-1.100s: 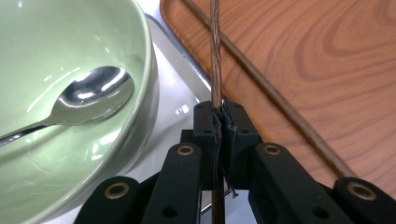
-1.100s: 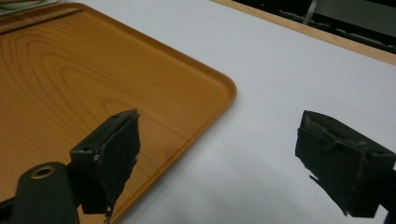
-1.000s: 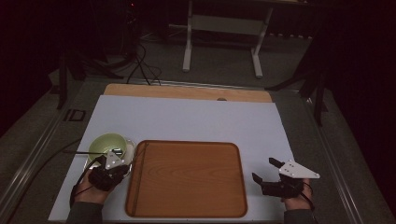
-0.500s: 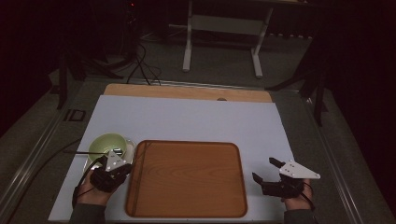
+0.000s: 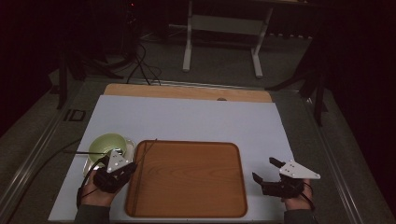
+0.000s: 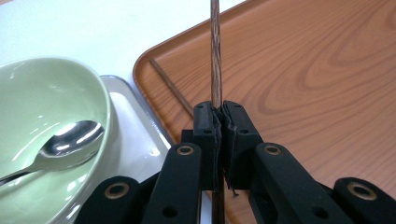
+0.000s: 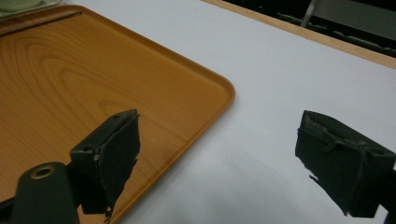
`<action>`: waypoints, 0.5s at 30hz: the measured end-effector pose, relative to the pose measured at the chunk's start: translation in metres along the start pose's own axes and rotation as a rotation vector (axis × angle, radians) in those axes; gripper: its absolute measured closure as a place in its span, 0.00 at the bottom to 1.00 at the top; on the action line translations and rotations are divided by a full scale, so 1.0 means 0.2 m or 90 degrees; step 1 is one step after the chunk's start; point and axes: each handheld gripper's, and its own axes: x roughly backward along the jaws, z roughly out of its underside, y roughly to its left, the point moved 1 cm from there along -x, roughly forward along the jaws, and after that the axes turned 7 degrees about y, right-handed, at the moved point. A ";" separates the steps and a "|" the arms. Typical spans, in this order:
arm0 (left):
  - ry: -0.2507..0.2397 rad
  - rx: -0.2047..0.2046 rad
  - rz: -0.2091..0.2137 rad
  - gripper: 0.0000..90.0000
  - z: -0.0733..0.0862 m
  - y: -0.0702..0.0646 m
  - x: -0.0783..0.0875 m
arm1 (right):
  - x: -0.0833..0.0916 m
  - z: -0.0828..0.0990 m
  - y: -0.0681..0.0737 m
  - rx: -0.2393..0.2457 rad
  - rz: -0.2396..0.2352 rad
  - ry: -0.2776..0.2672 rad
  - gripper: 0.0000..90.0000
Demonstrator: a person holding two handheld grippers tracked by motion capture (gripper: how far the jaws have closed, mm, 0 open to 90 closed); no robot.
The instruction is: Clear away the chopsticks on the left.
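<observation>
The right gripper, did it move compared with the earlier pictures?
No. The right gripper sits at the same spot beside the wooden tray's right edge, jaws open.

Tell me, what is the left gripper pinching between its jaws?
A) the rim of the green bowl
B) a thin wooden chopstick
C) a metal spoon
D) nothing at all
B: in the left gripper view, the left gripper is shut on a dark wooden chopstick that sticks out over the wooden tray.
</observation>
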 end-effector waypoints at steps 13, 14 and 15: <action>-0.050 0.021 0.051 0.95 -0.05 -0.06 -0.01 | 0.00 0.00 0.00 0.000 0.001 0.000 0.15; -0.061 0.033 0.069 0.95 -0.06 -0.07 -0.02 | 0.00 0.00 0.00 0.000 0.001 -0.001 0.15; -0.061 0.033 0.069 0.95 -0.06 -0.07 -0.02 | 0.00 0.00 0.00 0.000 0.001 -0.001 0.15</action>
